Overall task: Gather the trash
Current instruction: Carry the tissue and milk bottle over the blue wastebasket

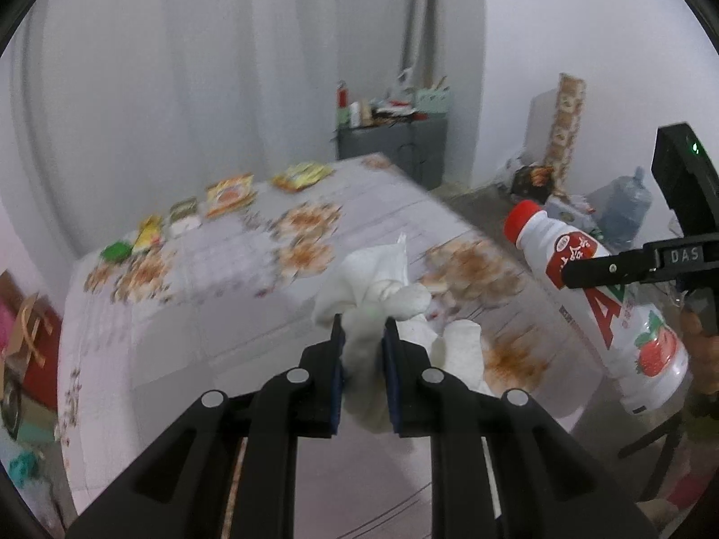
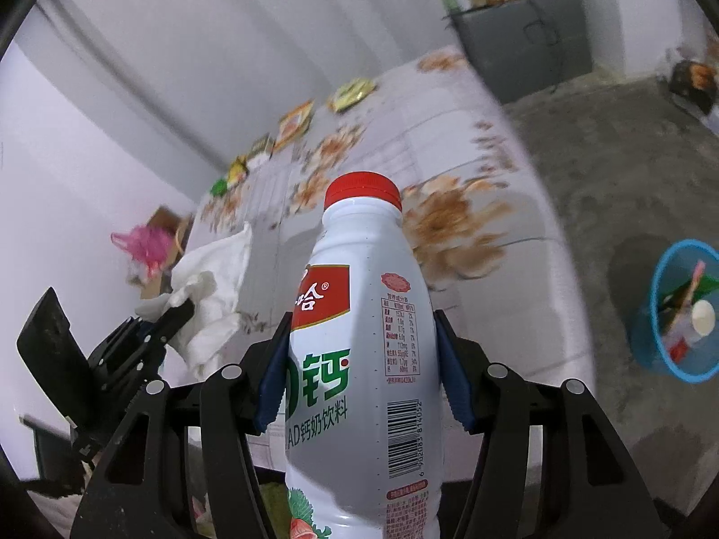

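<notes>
Crumpled white tissue [image 1: 373, 296] is pinched tight in my left gripper [image 1: 364, 328], jaws nearly together, held above the floral-cloth table [image 1: 215, 278]. Over on the right gripper [image 2: 361, 337] the blue pads are clamped on both sides of a white milk-drink bottle [image 2: 364, 359] with a red cap, standing upright. Snack wrappers [image 1: 227, 193] sit along the table's far edge, and a blue bin [image 2: 683, 314] with some trash sits on the floor to the right.
</notes>
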`<state>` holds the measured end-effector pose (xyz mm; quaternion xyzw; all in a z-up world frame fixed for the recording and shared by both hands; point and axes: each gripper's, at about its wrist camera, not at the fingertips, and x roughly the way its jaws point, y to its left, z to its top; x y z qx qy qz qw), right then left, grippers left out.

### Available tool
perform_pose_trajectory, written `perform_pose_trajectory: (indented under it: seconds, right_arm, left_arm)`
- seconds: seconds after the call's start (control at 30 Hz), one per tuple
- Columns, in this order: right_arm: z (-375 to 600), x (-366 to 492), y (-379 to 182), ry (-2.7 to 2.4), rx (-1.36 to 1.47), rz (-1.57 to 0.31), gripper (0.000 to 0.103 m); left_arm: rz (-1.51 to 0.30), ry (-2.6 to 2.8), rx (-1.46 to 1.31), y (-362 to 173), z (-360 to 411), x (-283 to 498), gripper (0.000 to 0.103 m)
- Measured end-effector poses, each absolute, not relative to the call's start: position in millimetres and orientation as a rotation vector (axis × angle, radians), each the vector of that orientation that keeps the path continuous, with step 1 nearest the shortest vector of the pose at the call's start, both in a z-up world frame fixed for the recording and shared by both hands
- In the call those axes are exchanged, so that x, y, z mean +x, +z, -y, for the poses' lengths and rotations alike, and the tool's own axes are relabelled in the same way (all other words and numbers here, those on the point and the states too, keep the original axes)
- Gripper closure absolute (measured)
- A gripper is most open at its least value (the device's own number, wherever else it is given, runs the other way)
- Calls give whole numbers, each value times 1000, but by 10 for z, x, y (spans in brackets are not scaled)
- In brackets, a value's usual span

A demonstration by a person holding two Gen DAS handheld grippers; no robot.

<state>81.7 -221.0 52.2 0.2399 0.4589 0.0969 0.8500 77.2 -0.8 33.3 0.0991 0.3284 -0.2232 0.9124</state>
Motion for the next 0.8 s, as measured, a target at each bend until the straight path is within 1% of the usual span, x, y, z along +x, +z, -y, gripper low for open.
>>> perform_pose_trajectory:
  seconds: [0.23,0.4,0.6,0.8]
  right_arm:
    - [2957,253,733,40,607,-840,48]
    - [3540,-256,753,-116,688,-757,48]
    - [4152,-746,571,-299,797,-690,48]
    - [4634,-1032,202,-450,916,-658,48]
  left_arm:
    - [-612,-623,222,612,589,722,88]
    - [-599,-767,240,736,1167,670,88]
    - [-606,-934,279,800,1997,621,88]
    - [-700,-1081,314,613,2921,624,88]
